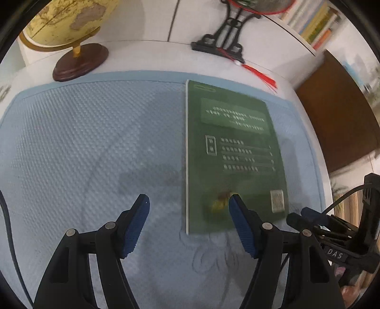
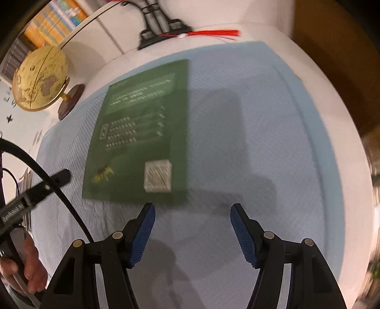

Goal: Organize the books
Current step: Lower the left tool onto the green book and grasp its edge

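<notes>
The left gripper (image 1: 188,202) is held with its jaws apart and nothing is gripped; its right pad (image 1: 239,225) is seen over the near edge of the green book (image 1: 232,154). The right gripper (image 2: 192,211) is likewise spread and empty, just short of the book's (image 2: 142,133) near edge. The book is laid flat on a blue mat (image 1: 83,142). Beyond the mat, a globe (image 1: 68,21) and a black stand (image 1: 225,33) with a red tassel (image 1: 263,76) are seen on the white table (image 1: 147,54).
</notes>
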{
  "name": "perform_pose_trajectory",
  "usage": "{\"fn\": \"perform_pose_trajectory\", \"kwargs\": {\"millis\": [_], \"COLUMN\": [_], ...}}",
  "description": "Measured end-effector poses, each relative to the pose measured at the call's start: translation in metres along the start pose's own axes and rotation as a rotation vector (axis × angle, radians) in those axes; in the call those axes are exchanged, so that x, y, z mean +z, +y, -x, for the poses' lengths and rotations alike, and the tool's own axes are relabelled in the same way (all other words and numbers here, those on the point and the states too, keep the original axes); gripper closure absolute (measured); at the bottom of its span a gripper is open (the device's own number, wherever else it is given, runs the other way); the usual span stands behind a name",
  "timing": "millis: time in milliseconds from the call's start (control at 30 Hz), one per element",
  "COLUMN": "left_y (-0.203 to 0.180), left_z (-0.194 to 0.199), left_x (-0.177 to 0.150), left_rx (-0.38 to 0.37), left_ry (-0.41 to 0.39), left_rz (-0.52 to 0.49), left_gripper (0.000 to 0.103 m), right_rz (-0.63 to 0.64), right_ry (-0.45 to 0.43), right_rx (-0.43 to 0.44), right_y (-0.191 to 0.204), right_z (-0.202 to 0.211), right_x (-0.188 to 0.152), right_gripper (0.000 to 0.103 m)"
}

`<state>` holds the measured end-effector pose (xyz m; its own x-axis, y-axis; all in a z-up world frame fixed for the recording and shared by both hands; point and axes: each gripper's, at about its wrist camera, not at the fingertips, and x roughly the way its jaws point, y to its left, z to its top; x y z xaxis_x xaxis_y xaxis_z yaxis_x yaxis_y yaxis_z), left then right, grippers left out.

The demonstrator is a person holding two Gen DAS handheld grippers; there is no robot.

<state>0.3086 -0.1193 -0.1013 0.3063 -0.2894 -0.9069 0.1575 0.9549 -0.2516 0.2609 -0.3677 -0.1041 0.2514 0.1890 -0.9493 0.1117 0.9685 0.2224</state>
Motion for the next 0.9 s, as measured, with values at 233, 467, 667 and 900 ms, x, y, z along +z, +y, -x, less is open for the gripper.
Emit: {"fn": "perform_pose_trajectory", "kwargs": {"millis": [233, 467, 667, 900], "left_y": [-0.001, -0.029, -0.034, -0.05], "left_z": [-0.035, -0.031, -0.006, 0.028], "left_x": [0.015, -0.005, -0.07, -0.163], "left_rx": [-0.019, -0.012, -0.065, -0.104], "left_ry": [0.033, 0.063, 0.125, 0.199], "left_rz": [0.039, -0.129, -0.168, -0.21], "left_gripper": [0.036, 0.035, 0.035, 0.035], "right_rz": [0.073, 0.17, 0.153, 0.207], "right_ry": [-0.083, -0.088, -0.044, 0.009], "right_rx": [-0.012, 0.029, 0.071, 0.09], "right_y": [0.017, 0.04, 0.029, 0.018], "right_z": [-0.027, -0.032, -0.017, 0.01], "right_x": [0.044, 0.041, -0.01, -0.096], "right_gripper": [0.047, 0.052, 0.052, 0.052]}}
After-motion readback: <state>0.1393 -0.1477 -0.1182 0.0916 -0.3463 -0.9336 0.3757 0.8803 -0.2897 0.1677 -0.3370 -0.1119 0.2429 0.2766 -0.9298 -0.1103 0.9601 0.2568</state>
